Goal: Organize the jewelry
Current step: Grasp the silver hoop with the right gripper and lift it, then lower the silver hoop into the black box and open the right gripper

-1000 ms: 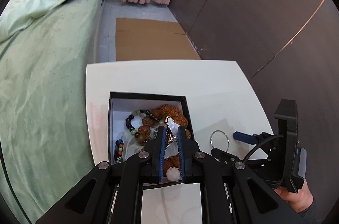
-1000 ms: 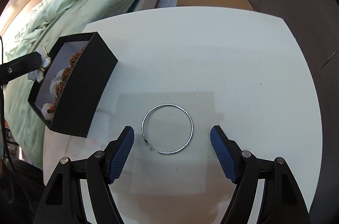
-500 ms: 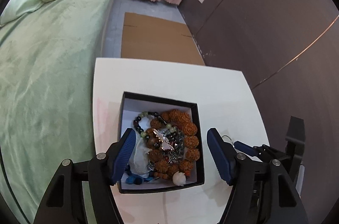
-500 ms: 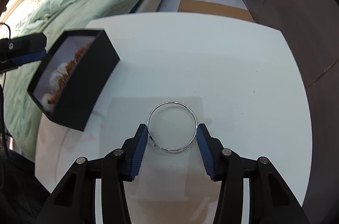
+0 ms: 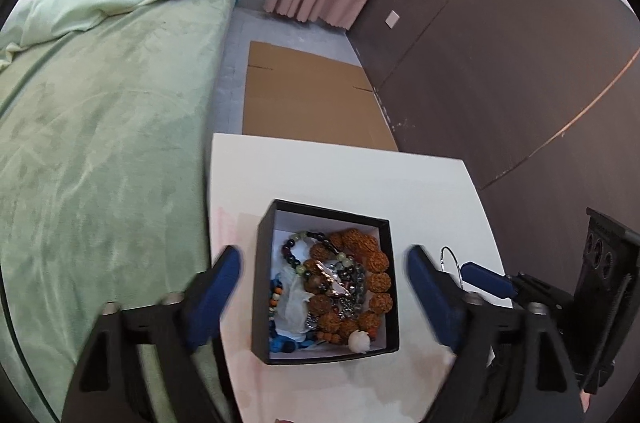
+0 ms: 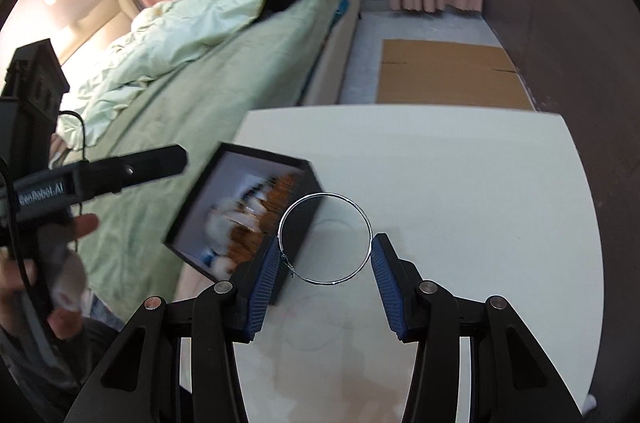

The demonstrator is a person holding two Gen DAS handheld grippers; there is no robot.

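Observation:
A black box (image 5: 264, 283) lined in white sits on the white table (image 5: 340, 175) and holds several bead bracelets (image 5: 360, 263) and other jewelry. My left gripper (image 5: 322, 281) is open and empty, its fingers spread on either side of the box, above it. My right gripper (image 6: 325, 265) is shut on a thin silver hoop (image 6: 362, 215) and holds it lifted off the table, right of the box (image 6: 300, 243). The hoop also shows in the left wrist view (image 5: 450, 255).
A bed with a green cover (image 5: 100, 143) runs along the table's left side. Flat cardboard (image 5: 308, 103) lies on the floor beyond the table. A dark wall (image 5: 520, 63) stands to the right. The table's right part (image 6: 480, 203) is bare.
My left gripper opened, dropped its small piece into the box and pulled back. My right gripper closed on the silver hoop and lifted it toward the box.

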